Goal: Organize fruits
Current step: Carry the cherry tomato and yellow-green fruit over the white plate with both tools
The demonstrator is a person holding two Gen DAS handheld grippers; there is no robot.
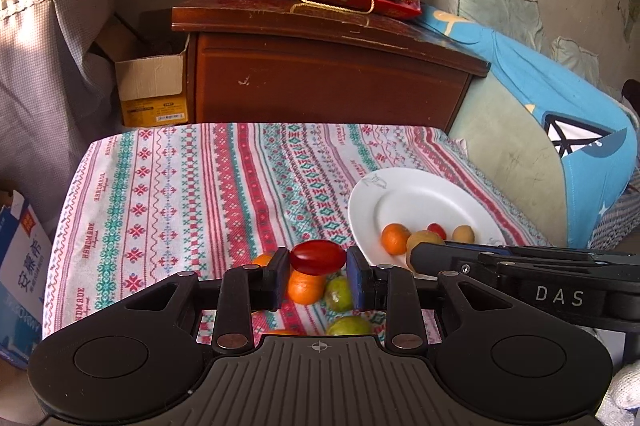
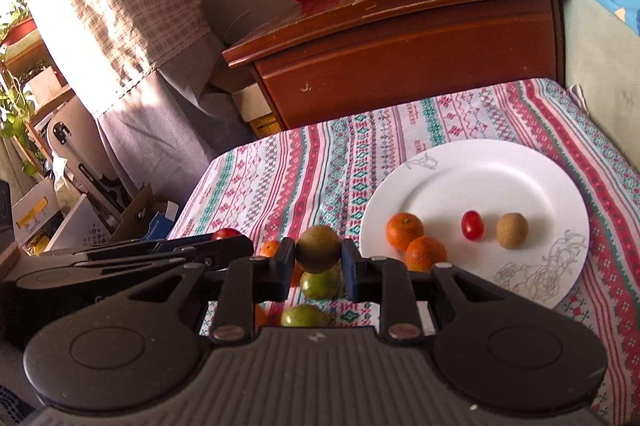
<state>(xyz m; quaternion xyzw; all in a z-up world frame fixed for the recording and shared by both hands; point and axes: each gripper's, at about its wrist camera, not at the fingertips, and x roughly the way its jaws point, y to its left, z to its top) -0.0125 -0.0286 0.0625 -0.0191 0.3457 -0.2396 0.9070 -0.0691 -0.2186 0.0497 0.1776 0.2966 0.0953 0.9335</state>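
My left gripper is clamped on a red cherry tomato, and my right gripper pinches a brown kiwi; both hang above the loose oranges and green fruit on the patterned cloth. The white plate, just to the right, already holds two oranges, a tomato and a kiwi. I'd carry each fruit over beside its match, lower it close, then ease the squeeze so nothing rolls.
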